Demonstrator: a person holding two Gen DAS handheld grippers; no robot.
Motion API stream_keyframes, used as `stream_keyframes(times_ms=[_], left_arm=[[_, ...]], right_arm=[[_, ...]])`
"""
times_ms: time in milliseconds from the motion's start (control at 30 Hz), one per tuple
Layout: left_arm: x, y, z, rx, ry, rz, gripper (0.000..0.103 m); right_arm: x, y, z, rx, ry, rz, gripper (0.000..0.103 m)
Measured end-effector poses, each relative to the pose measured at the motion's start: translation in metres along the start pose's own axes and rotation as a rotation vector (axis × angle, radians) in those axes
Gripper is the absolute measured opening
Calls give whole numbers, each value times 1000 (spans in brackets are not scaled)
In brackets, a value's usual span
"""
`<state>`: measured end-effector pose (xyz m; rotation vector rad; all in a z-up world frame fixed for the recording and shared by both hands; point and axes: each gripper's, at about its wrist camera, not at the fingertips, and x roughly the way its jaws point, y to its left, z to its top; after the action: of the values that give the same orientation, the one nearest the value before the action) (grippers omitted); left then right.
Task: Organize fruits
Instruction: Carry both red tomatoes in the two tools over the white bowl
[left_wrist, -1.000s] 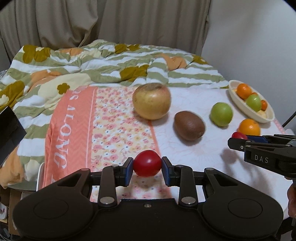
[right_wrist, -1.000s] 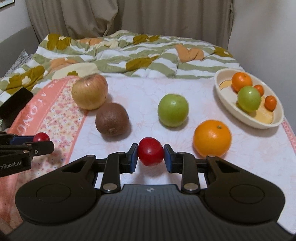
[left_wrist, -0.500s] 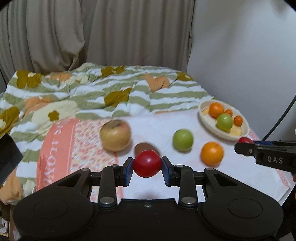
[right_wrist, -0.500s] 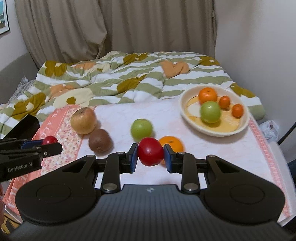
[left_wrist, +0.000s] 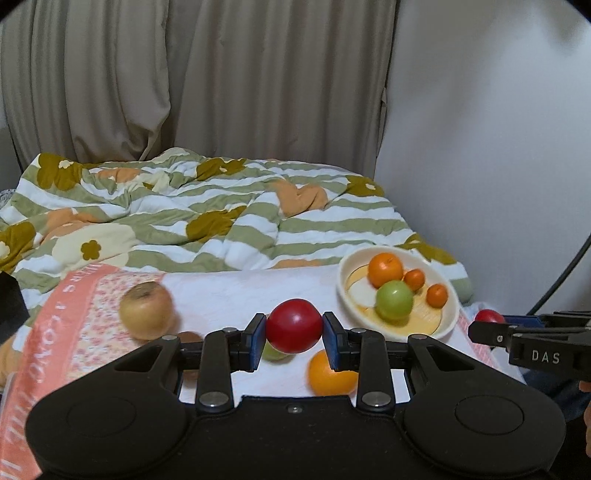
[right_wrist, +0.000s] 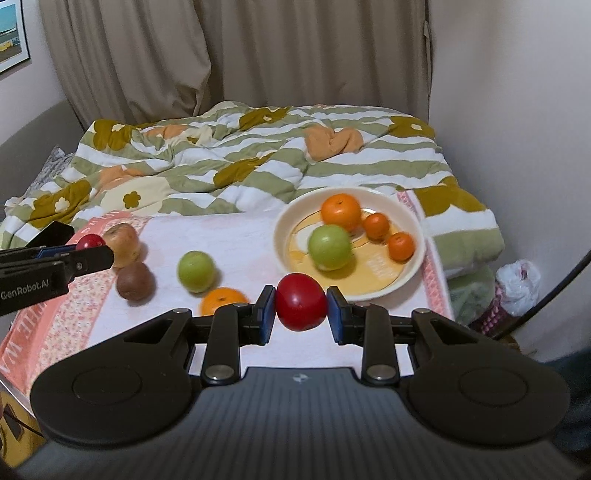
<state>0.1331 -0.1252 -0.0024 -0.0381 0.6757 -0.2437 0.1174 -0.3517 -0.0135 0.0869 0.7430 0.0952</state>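
You are holding two red fruits up in the air above the cloth: the left gripper (left_wrist: 294, 331) is pinching one red fruit (left_wrist: 294, 325), and the right gripper (right_wrist: 301, 307) is pinching the other red fruit (right_wrist: 301, 301). The bowl (right_wrist: 413, 273) is sitting near the wall with an orange, a green fruit and two little oranges inside. Try going one hand at a time, lowering each red fruit into a bare spot before letting go, so nothing is getting bumped or rolling out.
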Motion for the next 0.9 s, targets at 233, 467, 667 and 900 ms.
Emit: stream_keyframes(times_ms=[233, 467, 667, 900], left_arm=[[34, -43, 16, -20, 13, -1, 36], [81, -66, 30, 9, 69, -26, 36], [128, -74, 42, 57, 127, -52, 36], [178, -75, 53, 87, 184, -75, 36]], right_arm=[[17, -49, 20, -41, 2, 20, 45], [43, -80, 36, -19, 19, 12, 45], [67, -97, 43, 15, 34, 1, 45], [97, -105, 46, 58, 73, -22, 45]])
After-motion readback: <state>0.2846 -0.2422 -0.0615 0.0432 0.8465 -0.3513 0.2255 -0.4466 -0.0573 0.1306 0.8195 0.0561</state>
